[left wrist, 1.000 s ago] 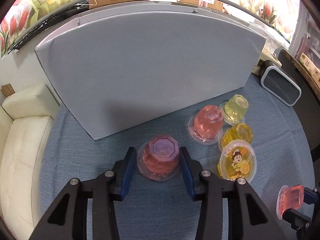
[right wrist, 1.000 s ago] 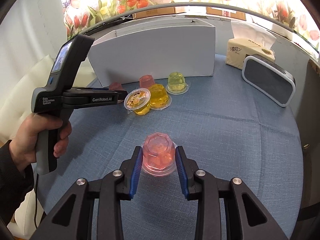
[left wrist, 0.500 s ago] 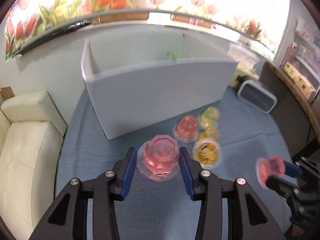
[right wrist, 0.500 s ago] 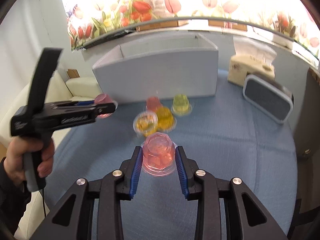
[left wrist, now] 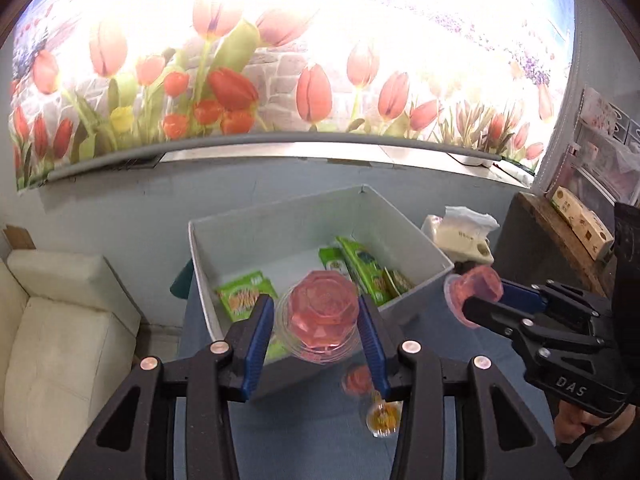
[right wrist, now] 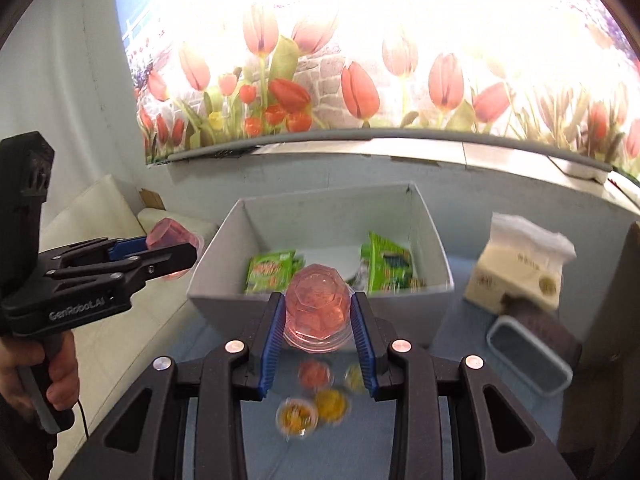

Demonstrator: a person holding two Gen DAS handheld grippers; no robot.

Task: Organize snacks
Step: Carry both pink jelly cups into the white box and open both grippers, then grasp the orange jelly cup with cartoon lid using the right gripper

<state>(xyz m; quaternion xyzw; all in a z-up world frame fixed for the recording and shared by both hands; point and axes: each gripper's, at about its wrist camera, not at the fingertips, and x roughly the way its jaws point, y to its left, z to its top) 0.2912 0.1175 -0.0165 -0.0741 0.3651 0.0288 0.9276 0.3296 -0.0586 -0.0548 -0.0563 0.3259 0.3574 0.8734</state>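
Observation:
My left gripper (left wrist: 318, 330) is shut on a pink jelly cup (left wrist: 323, 316) and holds it high above the near wall of the white box (left wrist: 280, 216). My right gripper (right wrist: 318, 320) is shut on another pink jelly cup (right wrist: 318, 306), raised in front of the white box (right wrist: 328, 208). Green snack packets (left wrist: 364, 268) lie inside the box. Pink, yellow and orange jelly cups (right wrist: 316, 396) stand on the blue tablecloth below. Each gripper also shows in the other view, the left (right wrist: 172, 252) and the right (left wrist: 476, 296).
A tissue box (right wrist: 520, 268) and a grey speaker (right wrist: 528, 364) stand right of the white box. A white sofa (left wrist: 60, 328) is at the left. A tulip mural covers the wall behind. A dark wooden shelf (left wrist: 560, 236) stands at the right.
Both grippers have risen well above the table with their pink cups and moved toward the box, so its inside with the green packets now shows.

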